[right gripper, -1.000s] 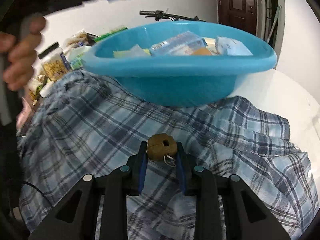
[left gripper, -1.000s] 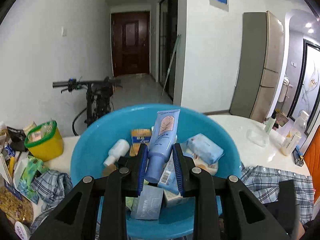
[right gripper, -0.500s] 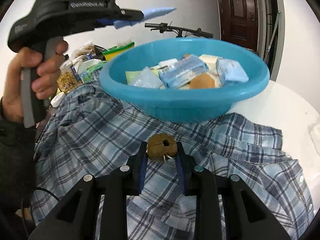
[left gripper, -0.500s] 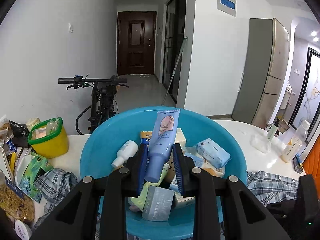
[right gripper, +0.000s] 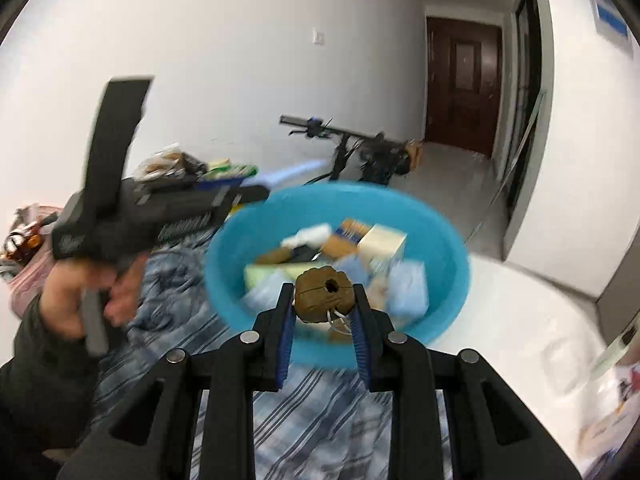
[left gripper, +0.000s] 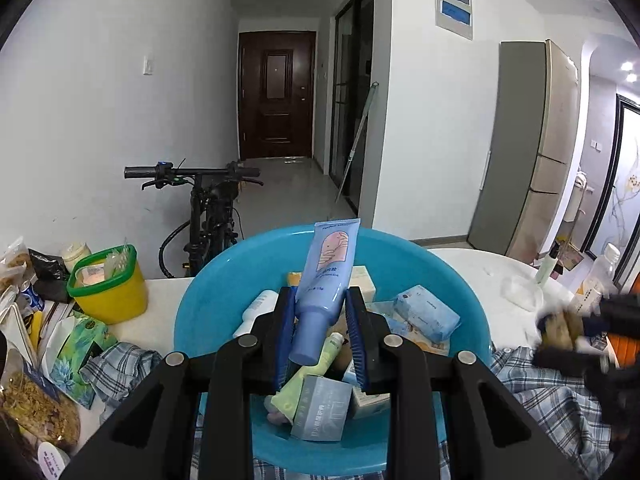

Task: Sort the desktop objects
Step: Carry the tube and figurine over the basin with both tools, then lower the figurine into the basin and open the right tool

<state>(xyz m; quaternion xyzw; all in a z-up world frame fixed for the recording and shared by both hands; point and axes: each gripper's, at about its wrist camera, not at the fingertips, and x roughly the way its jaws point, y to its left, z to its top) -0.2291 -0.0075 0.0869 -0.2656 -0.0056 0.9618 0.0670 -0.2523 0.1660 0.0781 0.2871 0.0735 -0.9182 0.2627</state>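
The left claw (left gripper: 320,334) pinches a pale blue cosmetic tube (left gripper: 326,288) by its lower body, cap end down toward the camera and crimped end standing up, directly above the blue plastic basin (left gripper: 200,300). Holding it over the middle of the basin looks deliberate: a release there would drop the tube among the things already collected, namely a small white bottle (left gripper: 256,308), a light blue packet (left gripper: 426,314), a pale green tube (left gripper: 308,378) and a grey carton (left gripper: 322,410).

The right claw (right gripper: 323,310) is clamped on a brown, lobed round object with a hole in its face (right gripper: 323,295), a thin white thread hanging beneath it. From the right wrist view it is lined up with the near rim of the basin, apparently to add the piece to the same pile. That view is smeared by motion, so how close it stands to the rim cannot be told.

The basin rests partly on a crumpled blue plaid shirt (right gripper: 180,320) spread over the white bench (left gripper: 480,272). The main obstruction is the other tool: the person's left hand (right gripper: 86,296) and its claw occupy the space over the basin's left side, so both drops share one opening. Beside the basin stand a yellow tub with a green rim (left gripper: 108,290) and snack packets (left gripper: 36,404); bottles (left gripper: 600,264) stand on the far right, and a bicycle (left gripper: 208,208) is parked behind the bench.
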